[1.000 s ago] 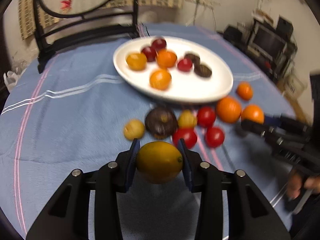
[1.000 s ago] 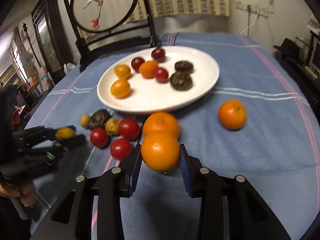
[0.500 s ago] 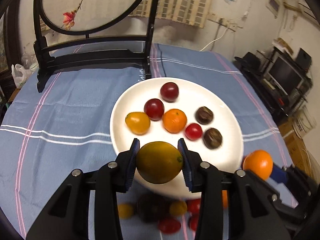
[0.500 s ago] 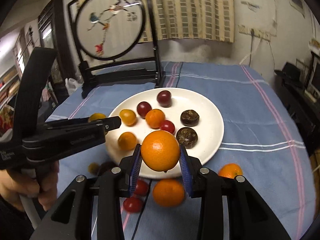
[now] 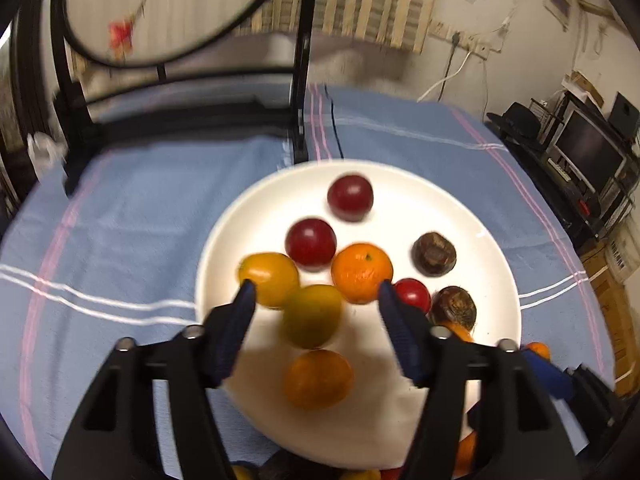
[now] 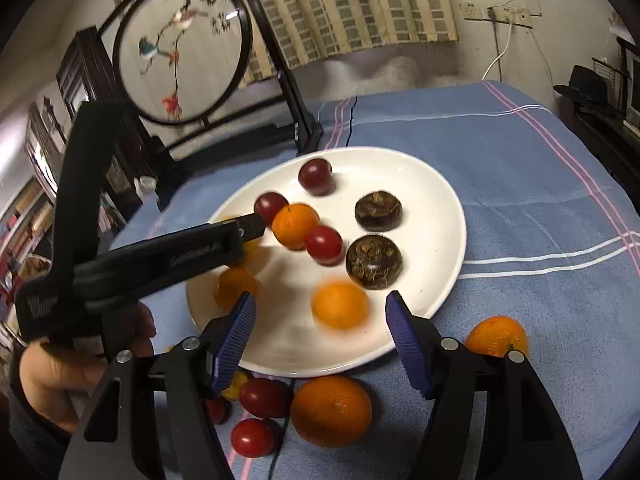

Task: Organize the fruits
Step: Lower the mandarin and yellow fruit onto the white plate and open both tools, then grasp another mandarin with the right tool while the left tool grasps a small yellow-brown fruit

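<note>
A white plate holds several fruits: dark red plums, oranges, a red tomato and two brown water chestnuts. My left gripper is open above the plate; the yellow-green lemon is blurred between its spread fingers, free of them. My right gripper is open over the plate's near side; the blurred orange is loose between its fingers. The left gripper also shows in the right wrist view, over the plate's left side.
On the blue cloth in front of the plate lie a large orange, another orange and small red tomatoes. A black framed round screen stands behind the plate. Shelves and a monitor are at right.
Both grippers have opened above the plate. The lemon has left the left gripper and the orange has left the right gripper; both are dropping onto the plate.
</note>
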The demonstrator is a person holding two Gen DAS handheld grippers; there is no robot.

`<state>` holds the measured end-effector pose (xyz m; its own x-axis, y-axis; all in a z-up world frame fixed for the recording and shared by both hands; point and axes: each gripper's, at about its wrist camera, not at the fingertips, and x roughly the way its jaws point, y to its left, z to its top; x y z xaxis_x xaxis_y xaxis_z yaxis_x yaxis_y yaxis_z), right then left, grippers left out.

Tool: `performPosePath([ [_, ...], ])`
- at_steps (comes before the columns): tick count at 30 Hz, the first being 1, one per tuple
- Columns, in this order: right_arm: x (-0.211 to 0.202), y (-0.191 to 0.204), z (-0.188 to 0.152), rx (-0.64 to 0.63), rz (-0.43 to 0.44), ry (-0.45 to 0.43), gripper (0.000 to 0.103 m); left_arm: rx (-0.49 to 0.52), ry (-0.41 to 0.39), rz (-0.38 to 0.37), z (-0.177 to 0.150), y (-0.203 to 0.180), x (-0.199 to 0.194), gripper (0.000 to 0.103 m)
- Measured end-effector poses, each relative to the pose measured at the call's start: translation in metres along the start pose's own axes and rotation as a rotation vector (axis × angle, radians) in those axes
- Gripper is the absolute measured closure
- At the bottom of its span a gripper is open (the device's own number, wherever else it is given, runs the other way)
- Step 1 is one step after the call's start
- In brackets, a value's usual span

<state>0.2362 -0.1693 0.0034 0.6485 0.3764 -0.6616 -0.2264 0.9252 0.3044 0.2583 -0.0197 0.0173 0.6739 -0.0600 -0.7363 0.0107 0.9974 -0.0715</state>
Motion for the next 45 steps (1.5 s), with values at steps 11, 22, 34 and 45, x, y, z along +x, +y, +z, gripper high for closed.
performPosePath([
  [11,-0.014,-0.005,-0.002,0.022,-0.017,-0.011,0.034,0.003,-0.080,0.020,-0.019,0.014,-0.067,0.014],
  [22,-0.024,0.004,-0.020,-0.071,-0.077,0.049,0.034,0.106,-0.066,0.160,-0.073,0.038,-0.081,0.014],
  [34,-0.012,0.014,-0.053,-0.165,-0.159,0.178,0.042,0.038,-0.006,0.090,-0.086,0.069,-0.066,0.014],
  [45,0.012,0.021,-0.054,-0.160,-0.175,0.202,0.058,-0.046,0.040,0.042,-0.086,0.098,-0.057,0.014],
])
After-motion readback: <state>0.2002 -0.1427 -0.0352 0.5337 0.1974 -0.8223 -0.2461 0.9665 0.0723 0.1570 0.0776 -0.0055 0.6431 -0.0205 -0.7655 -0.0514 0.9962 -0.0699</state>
